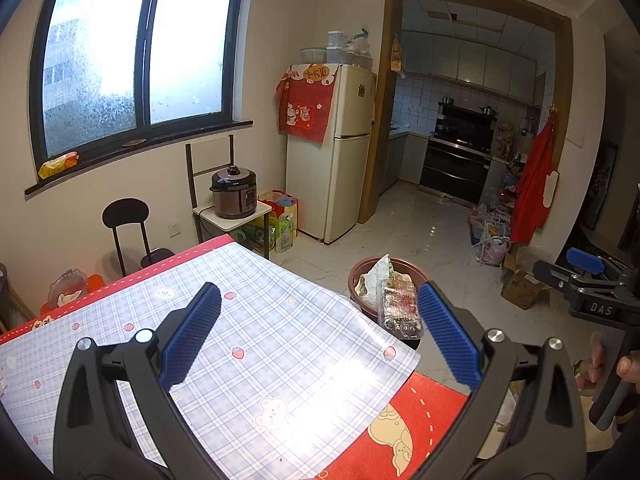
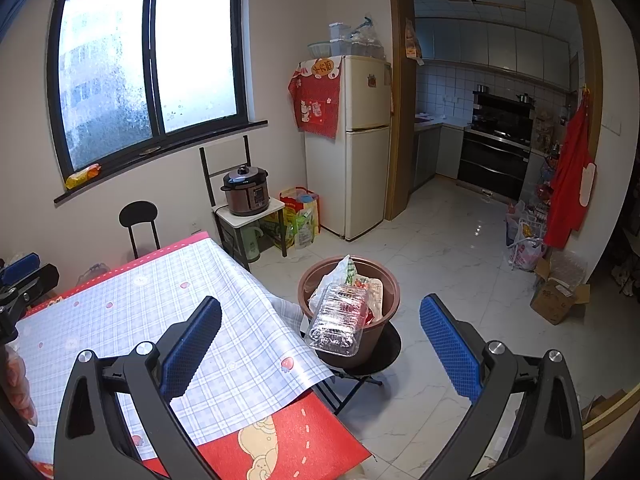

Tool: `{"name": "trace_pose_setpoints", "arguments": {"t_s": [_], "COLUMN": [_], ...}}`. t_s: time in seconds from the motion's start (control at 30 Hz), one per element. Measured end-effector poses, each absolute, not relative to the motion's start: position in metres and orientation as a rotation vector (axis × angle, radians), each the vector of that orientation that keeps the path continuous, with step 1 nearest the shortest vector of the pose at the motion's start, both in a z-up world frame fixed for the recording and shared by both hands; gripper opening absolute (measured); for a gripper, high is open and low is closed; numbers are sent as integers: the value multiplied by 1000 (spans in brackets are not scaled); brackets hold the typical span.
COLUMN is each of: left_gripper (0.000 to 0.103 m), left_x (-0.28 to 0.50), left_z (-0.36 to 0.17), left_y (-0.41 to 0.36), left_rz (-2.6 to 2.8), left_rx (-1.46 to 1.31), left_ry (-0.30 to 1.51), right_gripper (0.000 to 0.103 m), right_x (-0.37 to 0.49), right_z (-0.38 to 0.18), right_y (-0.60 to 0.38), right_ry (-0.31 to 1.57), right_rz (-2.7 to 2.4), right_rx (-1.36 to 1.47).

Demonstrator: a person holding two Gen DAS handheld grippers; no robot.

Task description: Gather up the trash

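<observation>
Left claw (image 1: pixel 320 338): spread wide with nothing between its blue pads, held over the near corner of the worktop.
Right claw (image 2: pixel 320 346): also spread wide and empty, held past the worktop's right edge, with the bin showing between its fingers.
Worktop (image 2: pixel 132 304): covered by a blue-checked plastic sheet with small strawberry and bear prints; a red mat with a cartoon figure shows at its near corner.
Trash bin (image 2: pixel 386 280): round and brown, standing on a small black folding stool (image 2: pixel 384 354) just off the worktop's right edge, on the white tiled floor.
Clear plastic clamshell box (image 2: pixel 340 320): tilted, leaning over the bin's near rim, with dark and red remains inside; it sticks out above the rim.
White and green wrapper (image 2: pixel 340 274): standing up in the bin behind the clamshell.
Person: fingers show at the right edge of the left wrist view, around the handle of the other tool.
Background: a cream fridge (image 2: pixel 360 148) with a red cloth over its top corner, a pressure cooker (image 2: pixel 246 190) on a small side table under the window, a cardboard box (image 2: pixel 556 298) on the floor at right.
</observation>
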State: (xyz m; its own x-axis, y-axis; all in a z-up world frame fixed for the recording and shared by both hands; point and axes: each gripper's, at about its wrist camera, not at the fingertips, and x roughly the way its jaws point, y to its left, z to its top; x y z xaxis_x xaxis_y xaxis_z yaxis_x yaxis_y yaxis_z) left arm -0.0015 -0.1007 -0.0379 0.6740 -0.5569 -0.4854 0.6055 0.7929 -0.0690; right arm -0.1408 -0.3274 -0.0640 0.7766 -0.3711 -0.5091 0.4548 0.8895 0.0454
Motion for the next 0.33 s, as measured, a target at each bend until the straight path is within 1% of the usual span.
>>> {"name": "trace_pose_setpoints", "arguments": {"t_s": [0.33], "left_gripper": [97], "left_x": [2], "left_z": [-37], "left_y": [-98], "left_rz": [-646], "left_rx": [104], "left_ry": [520], "right_gripper": [98], "right_x": [-140], "right_z": [-62], "right_y": [-327], "right_ry": [518], "right_rz": [-450], "right_rx": [169]}}
